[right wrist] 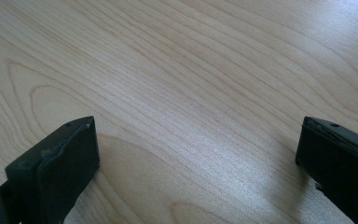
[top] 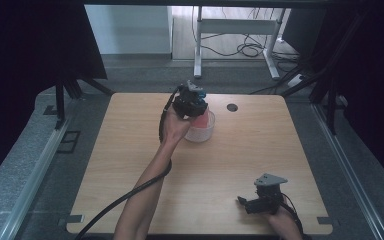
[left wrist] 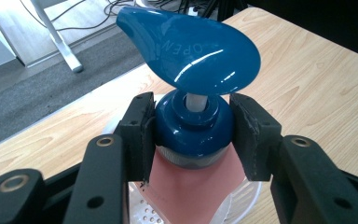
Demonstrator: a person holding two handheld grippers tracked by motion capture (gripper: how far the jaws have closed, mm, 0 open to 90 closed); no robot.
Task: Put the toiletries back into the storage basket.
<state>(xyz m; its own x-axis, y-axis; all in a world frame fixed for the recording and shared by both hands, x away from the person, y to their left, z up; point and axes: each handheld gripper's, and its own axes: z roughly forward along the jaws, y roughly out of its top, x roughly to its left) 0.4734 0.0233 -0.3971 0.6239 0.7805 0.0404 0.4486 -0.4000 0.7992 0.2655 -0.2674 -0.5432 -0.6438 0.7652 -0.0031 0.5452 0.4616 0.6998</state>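
Your left gripper (left wrist: 193, 135) clamps the pump bottle (left wrist: 186, 186) by its blue collar; "OPEN" reads on the pump head (left wrist: 191, 51) just above. Its pink body is cut off below, inside a white bowl (left wrist: 242, 205). Your right gripper (right wrist: 196, 158) gapes wide over bare table (right wrist: 191, 70).

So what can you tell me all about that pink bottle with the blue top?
The pink bottle has a shiny blue pump head with the word OPEN on it, above a round blue collar that looks like plastic. It stands upright in a clear, round container at the far side of the wooden table. The left hand-held gripper is shut on the collar, one pad on each side.
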